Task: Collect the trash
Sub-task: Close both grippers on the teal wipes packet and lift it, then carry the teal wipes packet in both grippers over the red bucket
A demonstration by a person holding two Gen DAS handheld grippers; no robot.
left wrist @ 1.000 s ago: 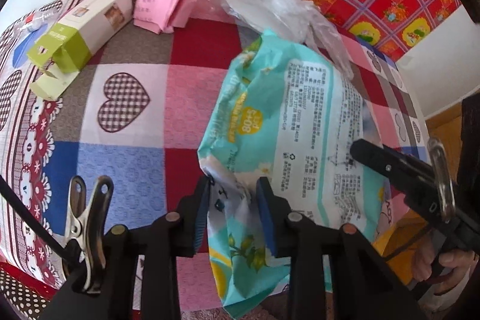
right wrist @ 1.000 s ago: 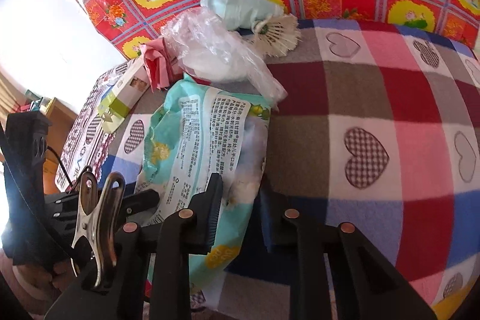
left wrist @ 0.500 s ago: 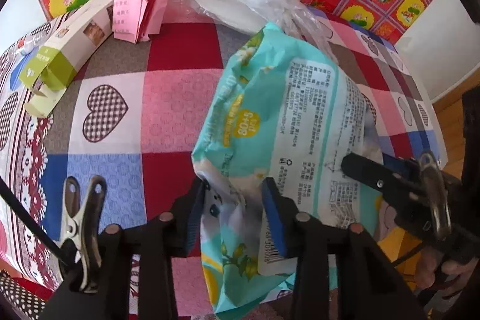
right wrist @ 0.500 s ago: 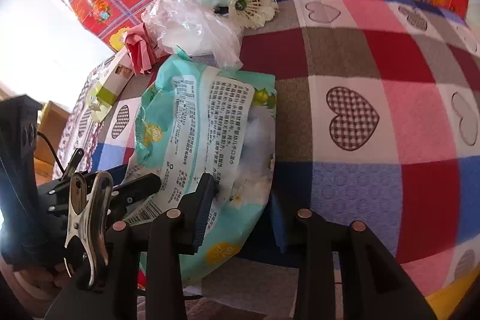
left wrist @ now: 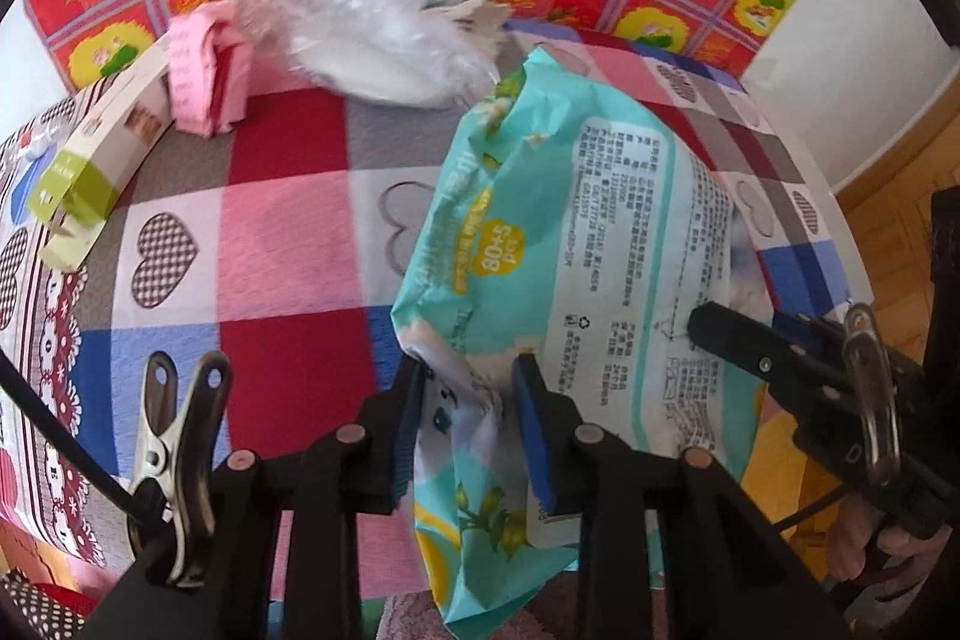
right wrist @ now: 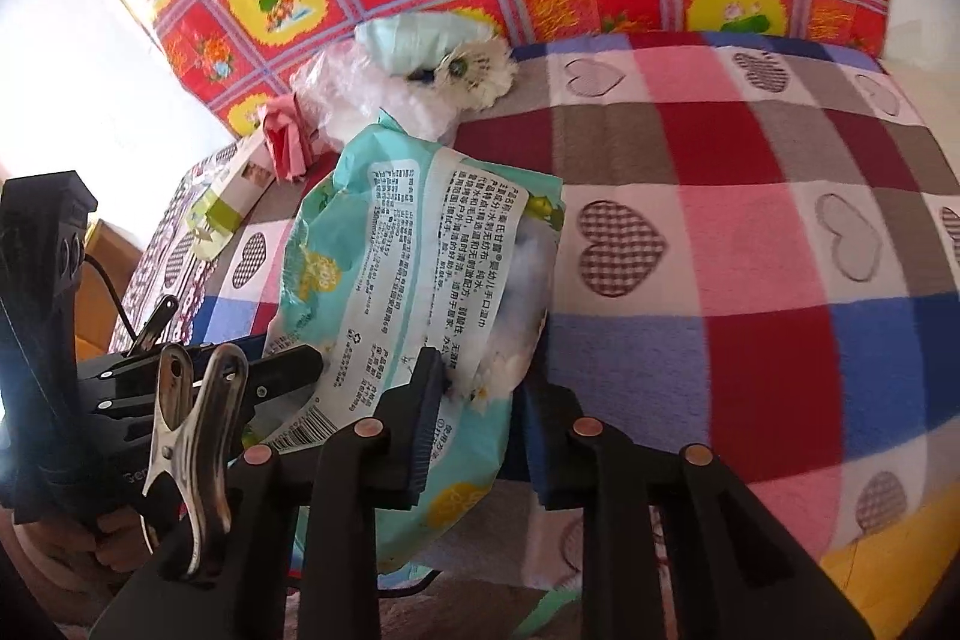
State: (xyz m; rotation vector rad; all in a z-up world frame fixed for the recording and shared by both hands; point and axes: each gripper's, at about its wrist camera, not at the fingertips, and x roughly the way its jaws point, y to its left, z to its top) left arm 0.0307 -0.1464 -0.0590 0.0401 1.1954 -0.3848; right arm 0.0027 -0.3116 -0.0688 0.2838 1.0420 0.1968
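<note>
The teal wipes packet (left wrist: 576,244) is pinched at its near crumpled edge between both the left gripper (left wrist: 471,430) and right gripper (right wrist: 480,418), whose fingers are closing on it. Soft, light, slippery film is judged; gathered folds offer surest hold.

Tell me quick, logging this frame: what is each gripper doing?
Left gripper: jaws closing on the wet wipes pack.
Right gripper: jaws closing on the same pack.
</note>
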